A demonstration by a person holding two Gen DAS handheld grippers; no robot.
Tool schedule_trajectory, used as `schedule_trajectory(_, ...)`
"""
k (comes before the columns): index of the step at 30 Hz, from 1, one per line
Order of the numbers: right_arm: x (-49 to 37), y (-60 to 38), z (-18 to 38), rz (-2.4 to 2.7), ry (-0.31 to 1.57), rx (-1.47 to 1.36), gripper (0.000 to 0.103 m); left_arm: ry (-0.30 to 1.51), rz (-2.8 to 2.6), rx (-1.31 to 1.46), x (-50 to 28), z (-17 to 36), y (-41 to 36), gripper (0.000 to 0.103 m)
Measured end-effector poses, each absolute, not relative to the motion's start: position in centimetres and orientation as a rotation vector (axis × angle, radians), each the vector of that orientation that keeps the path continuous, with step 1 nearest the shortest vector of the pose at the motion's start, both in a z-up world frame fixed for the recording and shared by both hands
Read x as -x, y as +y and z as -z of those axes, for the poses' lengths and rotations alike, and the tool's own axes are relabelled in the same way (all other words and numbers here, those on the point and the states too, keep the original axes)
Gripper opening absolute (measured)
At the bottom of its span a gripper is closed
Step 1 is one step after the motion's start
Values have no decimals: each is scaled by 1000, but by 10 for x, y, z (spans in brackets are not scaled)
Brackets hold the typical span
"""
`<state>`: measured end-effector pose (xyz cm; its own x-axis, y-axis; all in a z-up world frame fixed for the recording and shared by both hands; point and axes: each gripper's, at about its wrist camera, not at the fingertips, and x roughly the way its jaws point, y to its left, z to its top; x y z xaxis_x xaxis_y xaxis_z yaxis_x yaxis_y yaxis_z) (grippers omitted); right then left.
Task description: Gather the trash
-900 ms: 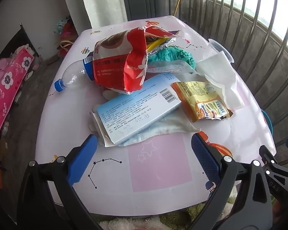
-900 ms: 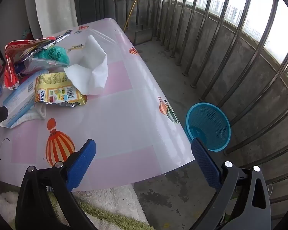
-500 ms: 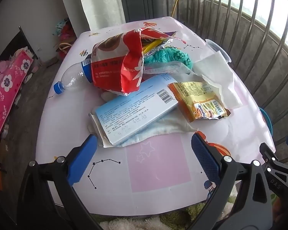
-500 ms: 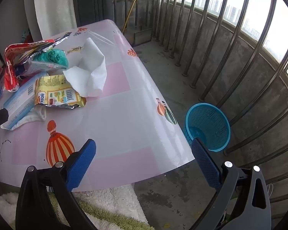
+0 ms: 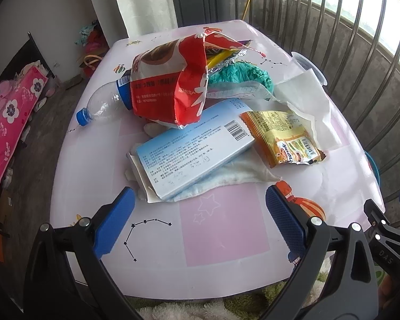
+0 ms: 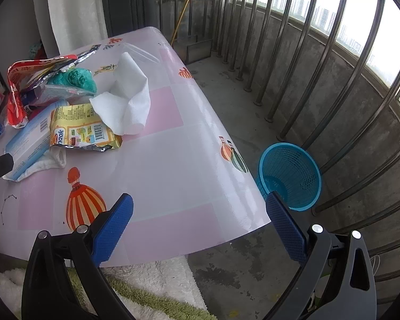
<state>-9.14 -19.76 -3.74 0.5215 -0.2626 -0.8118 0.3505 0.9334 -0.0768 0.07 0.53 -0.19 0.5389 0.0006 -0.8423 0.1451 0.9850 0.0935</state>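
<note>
A heap of trash lies on the pink table (image 5: 224, 229): a red snack bag (image 5: 170, 85), a clear bottle with a blue cap (image 5: 101, 105), a light blue box (image 5: 194, 148), a yellow wrapper (image 5: 282, 138), a green crumpled bag (image 5: 240, 76) and white tissue (image 5: 306, 101). My left gripper (image 5: 200, 221) is open and empty, just in front of the blue box. My right gripper (image 6: 200, 224) is open and empty over the table's near right edge. The yellow wrapper (image 6: 82, 133) and tissue (image 6: 125, 106) lie to its far left.
A blue mesh bin (image 6: 290, 176) stands on the concrete floor right of the table, by the metal railing (image 6: 333, 61). A clear plastic lid (image 5: 309, 66) lies at the table's far right. A shaggy rug (image 6: 146, 288) lies below the near edge. Pink bedding (image 5: 8, 122) is at left.
Both grippers have shifted slightly; the trash heap sits a little farther up in the left wrist view. Both stay open and nothing was grasped.
</note>
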Motion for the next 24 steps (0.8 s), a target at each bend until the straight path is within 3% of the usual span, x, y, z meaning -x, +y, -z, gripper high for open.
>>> schedule_trajectory(24,92,-197,37,366,956,-106,97,1009,72,-167,0,3,8,94)
